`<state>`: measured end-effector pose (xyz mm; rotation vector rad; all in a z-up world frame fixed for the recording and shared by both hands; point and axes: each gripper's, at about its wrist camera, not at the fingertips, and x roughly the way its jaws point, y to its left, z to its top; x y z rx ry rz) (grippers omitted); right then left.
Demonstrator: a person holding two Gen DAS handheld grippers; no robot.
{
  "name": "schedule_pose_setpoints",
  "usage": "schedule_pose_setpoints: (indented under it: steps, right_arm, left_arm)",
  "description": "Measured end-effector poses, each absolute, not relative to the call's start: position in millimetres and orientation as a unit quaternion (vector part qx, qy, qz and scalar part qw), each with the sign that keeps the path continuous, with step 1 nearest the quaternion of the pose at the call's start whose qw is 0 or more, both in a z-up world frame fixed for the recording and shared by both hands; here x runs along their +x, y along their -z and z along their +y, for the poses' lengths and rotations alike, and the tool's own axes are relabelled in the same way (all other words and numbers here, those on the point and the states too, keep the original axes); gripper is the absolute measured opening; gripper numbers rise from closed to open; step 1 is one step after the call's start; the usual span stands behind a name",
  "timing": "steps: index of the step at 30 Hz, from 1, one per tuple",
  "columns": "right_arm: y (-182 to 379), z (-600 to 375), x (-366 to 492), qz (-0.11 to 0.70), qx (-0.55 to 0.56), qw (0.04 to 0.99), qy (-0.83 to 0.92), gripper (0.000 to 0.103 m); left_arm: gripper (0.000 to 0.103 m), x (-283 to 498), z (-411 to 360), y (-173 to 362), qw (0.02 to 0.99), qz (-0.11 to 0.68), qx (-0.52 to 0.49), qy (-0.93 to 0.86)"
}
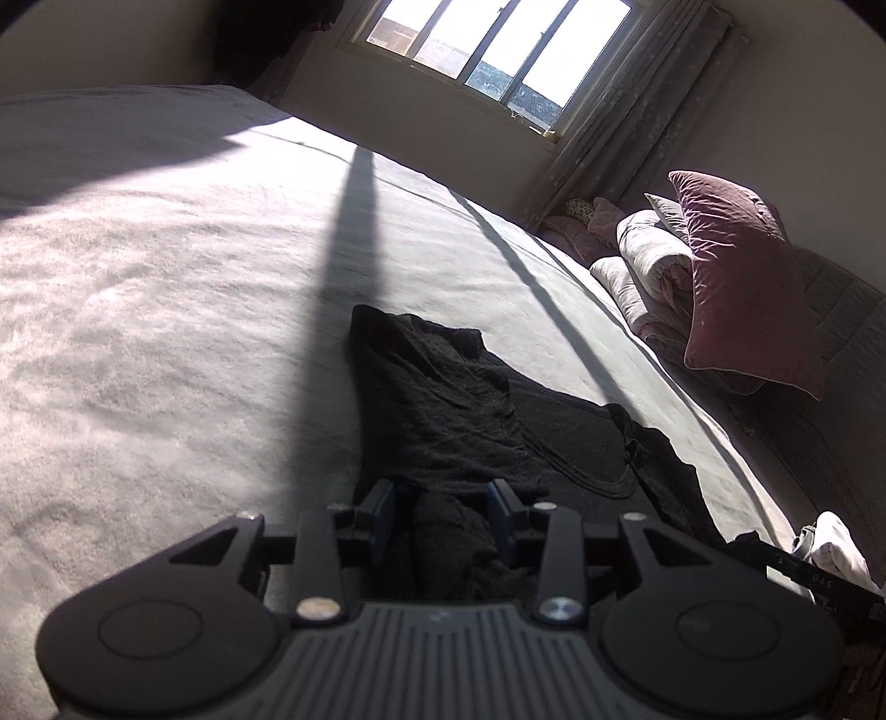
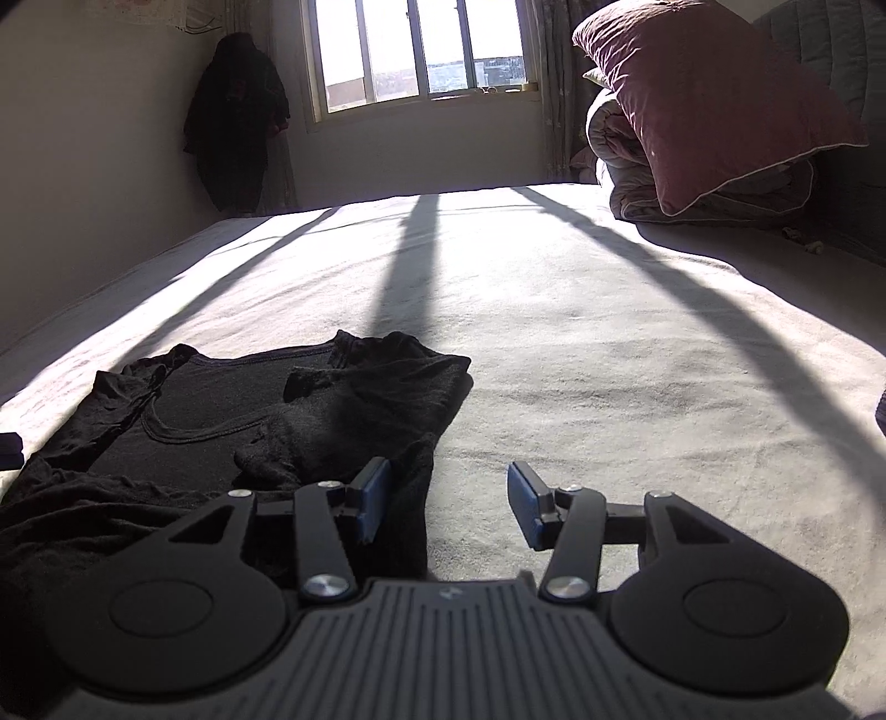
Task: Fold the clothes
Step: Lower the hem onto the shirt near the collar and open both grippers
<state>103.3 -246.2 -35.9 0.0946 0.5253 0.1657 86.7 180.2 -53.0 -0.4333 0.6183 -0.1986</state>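
A black shirt [image 2: 266, 421] lies crumpled on a pale bedsheet [image 2: 609, 343], partly folded, w/ the neckline seam showing near its middle. Left gripper [image 1: 443, 518] sits low over the near end of the shirt; its jaws are parted, and a bunched lump of the black fabric sits between the blue pads [image 1: 382, 520], but there's a gap each side, so the pads aren't pressing on it. Right gripper [image 2: 448, 501] is spread wider, nothing between the jaws but bare sheet; its left pad [image 2: 372, 498] sits over the shirt's right edge, its right pad over the sheet just beside the cloth. So most of the shirt lies ahead and to the left of the right gripper. A maroon pillow [image 2: 720, 99] leans on a rolled quilt [image 2: 603, 138] at the far right, well apart from the shirt. Window [image 2: 421, 50] at the far wall throws bar shadows across the bed.
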Motion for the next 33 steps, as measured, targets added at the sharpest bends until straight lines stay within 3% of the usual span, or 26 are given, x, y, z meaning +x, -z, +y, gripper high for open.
schedule_pose_setpoints:
  steps: [3,4,5,8,10,11,16,20,23,24,25,27,33]
  right_arm:
    - [36.0,-247.1,104.5,0.269,0.058,0.957,-0.092,0.051]
    - [36.5,-246.4,105.1,0.272,0.062,0.955,-0.096,0.051]
    - [37.3,-245.2,105.8,0.275,0.065,0.954,-0.101,0.051]
    - [40.1,-240.7,108.1,0.280,0.068,0.951,-0.114,0.051]
    - [40.7,-237.0,109.4,0.277,0.067,0.951,-0.120,0.016]
    - [40.5,-235.4,109.8,0.273,0.068,0.952,-0.122,0.013]
    - [42.5,-232.9,114.8,0.269,0.080,0.952,-0.125,0.013]
    - [47.9,-235.3,121.9,0.277,0.080,0.951,-0.110,0.013]
    - [48.3,-233.7,124.5,0.294,0.069,0.947,-0.108,0.014]
    - [48.0,-233.4,124.9,0.299,0.066,0.946,-0.107,0.025]
    - [44.7,-234.5,122.8,0.301,0.066,0.945,-0.105,0.038]
    - [38.2,-237.1,118.5,0.306,0.067,0.944,-0.102,0.051]
    - [18.5,-259.8,95.5,0.334,0.102,0.929,-0.123,0.052]
  left_arm:
    - [0.031,87.1,171.8,58.3,0.928,0.305,-0.192,0.096]
    - [0.023,86.8,168.9,58.8,0.930,0.303,-0.183,0.097]
    - [0.002,86.6,166.2,58.8,0.932,0.303,-0.174,0.098]
    - [0.003,79.8,159.5,52.4,0.946,0.276,-0.146,0.090]
    - [0.003,72.5,160.5,44.9,0.956,0.246,-0.140,0.078]
    - [0.003,69.7,161.9,41.7,0.960,0.233,-0.139,0.071]
    - [0.003,70.7,167.5,40.3,0.967,0.221,-0.121,0.036]
    - [0.004,83.7,169.8,53.6,0.956,0.265,-0.123,0.031]
    - [0.009,86.9,168.5,56.4,0.949,0.289,-0.124,0.034]
    - [0.013,86.5,168.5,55.0,0.947,0.293,-0.127,0.035]
    - [0.026,85.8,169.1,53.0,0.944,0.299,-0.136,0.041]
    - [0.058,83.2,170.5,47.7,0.936,0.311,-0.154,0.051]
    - [0.065,66.5,174.3,35.2,0.904,0.380,-0.182,0.068]
